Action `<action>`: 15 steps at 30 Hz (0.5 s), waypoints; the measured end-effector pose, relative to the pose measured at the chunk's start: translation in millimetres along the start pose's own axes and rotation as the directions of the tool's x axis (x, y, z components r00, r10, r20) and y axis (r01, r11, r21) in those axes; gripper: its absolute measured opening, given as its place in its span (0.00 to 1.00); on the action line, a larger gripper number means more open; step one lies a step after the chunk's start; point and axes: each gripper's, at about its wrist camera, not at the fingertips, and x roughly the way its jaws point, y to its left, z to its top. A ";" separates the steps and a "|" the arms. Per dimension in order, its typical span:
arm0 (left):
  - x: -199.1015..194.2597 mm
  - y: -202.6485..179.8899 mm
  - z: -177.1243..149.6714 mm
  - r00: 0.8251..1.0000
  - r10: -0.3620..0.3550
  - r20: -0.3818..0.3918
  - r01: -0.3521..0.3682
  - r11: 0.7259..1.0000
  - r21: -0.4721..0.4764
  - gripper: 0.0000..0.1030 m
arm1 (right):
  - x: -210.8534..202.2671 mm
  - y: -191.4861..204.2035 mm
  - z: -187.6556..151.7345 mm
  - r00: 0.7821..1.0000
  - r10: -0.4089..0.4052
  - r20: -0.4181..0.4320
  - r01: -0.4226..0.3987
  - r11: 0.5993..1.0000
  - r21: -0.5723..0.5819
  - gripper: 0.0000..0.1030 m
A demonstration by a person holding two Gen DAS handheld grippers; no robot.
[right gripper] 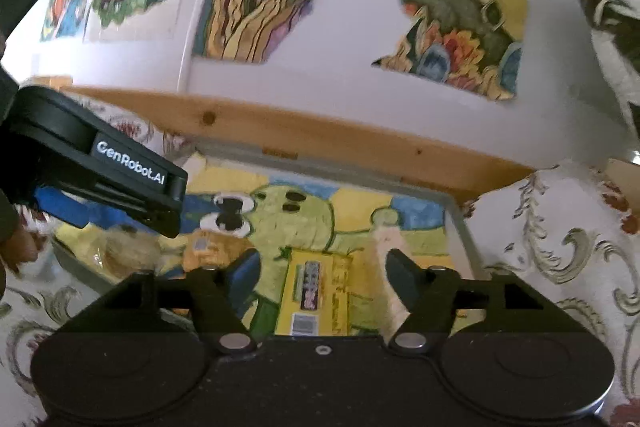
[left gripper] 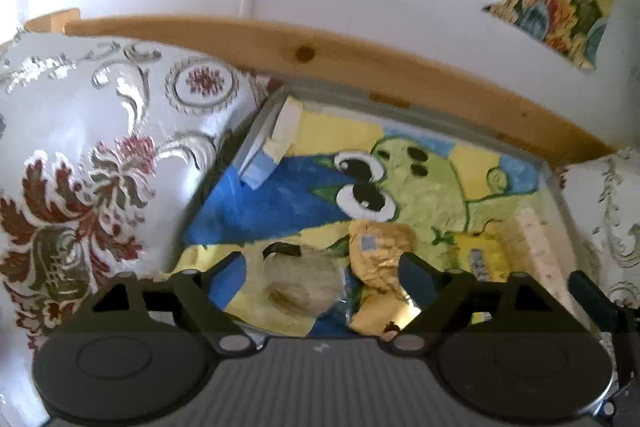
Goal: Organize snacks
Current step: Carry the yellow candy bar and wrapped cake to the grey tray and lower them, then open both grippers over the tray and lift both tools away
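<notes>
A grey tray (right gripper: pixel 460 223) lined with a green cartoon drawing rests on a floral cloth (right gripper: pixel 560 247), a wooden rail behind it. In it, the yellow snack box (right gripper: pixel 316 291) lies flat, its long axis running away from the right gripper (right gripper: pixel 320 267), whose fingers spread wide around it, contact unclear. The left gripper (left gripper: pixel 320 267) gapes wide over a gold wrapper (left gripper: pixel 380 259) and a pale bun (left gripper: pixel 300 287), holding neither.

left gripper (left gripper: pixel 320 267): jaws apart | right gripper (right gripper: pixel 320 259): jaws apart
</notes>
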 end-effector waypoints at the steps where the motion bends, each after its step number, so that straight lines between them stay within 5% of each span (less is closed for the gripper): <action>1: -5.2 0.0 0.4 1.000 -0.002 0.016 0.002 1.000 0.000 0.90 | -5.3 -1.8 2.5 1.000 -0.002 0.011 0.002 1.000 0.009 0.75; 6: -39.7 2.8 -1.7 0.993 -0.020 0.119 0.021 1.000 -0.006 0.99 | -35.2 -11.3 15.3 0.998 -0.023 0.059 0.020 0.999 0.050 0.84; 15: -101.7 10.1 -15.9 0.974 -0.030 0.226 0.029 1.000 0.006 1.00 | -102.9 -25.1 31.7 0.990 -0.035 0.136 0.027 0.997 0.066 0.95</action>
